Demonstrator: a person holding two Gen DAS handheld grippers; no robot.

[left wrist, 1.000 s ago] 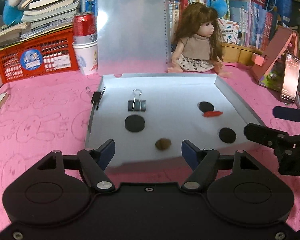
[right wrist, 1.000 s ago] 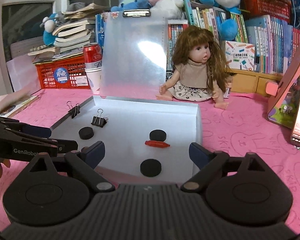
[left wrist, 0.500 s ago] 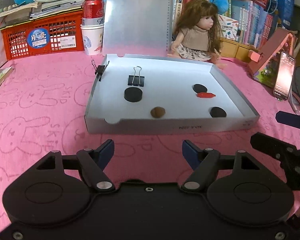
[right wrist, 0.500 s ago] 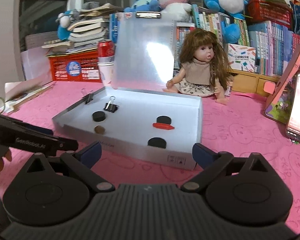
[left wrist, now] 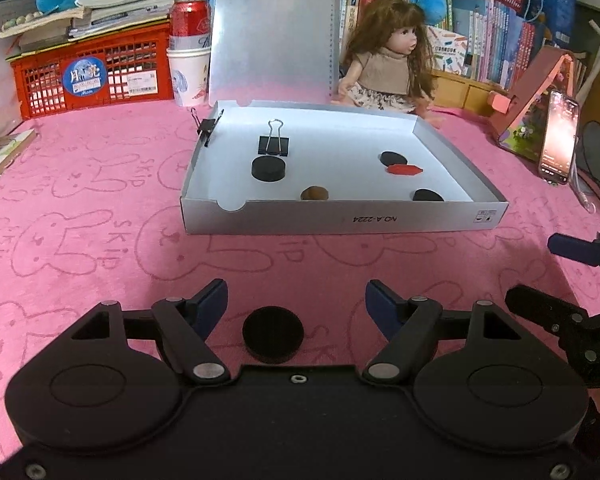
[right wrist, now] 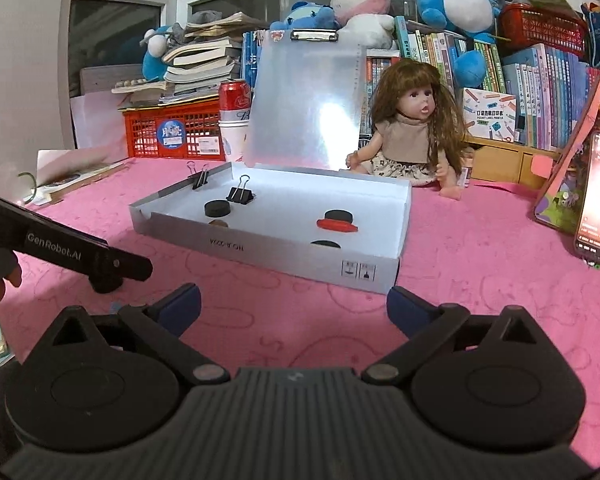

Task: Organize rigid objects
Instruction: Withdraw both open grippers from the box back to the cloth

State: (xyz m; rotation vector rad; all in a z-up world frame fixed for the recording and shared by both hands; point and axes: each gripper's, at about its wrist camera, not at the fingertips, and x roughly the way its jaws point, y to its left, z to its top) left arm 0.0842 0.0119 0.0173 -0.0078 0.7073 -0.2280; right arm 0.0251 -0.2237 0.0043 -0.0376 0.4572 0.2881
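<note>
A shallow white box (left wrist: 340, 220) lies on the pink cloth. It holds a binder clip (left wrist: 274, 144), three black discs (left wrist: 269, 168), a brown nut (left wrist: 314, 193) and a red piece (left wrist: 404, 169). A second clip (left wrist: 207, 126) sits on its left wall. Another black disc (left wrist: 273, 334) lies on the cloth in front of the box, between the fingers of my open left gripper (left wrist: 296, 300), whose pads stand apart from it. My right gripper (right wrist: 294, 304) is wide open with only cloth between its fingers, short of the box (right wrist: 260, 242).
A doll (left wrist: 388, 64), an upright clear clipboard (left wrist: 272, 32), a cup with a can (left wrist: 189, 64) and a red crate (left wrist: 92, 76) stand behind the box. A phone (left wrist: 558, 140) leans at the right. The right gripper (left wrist: 532, 270) hangs beside the left one.
Both grippers have drawn back from over the box to the cloth in front of it. The loose black disc has come into view between the left fingers. The right jaws have widened slightly.
</note>
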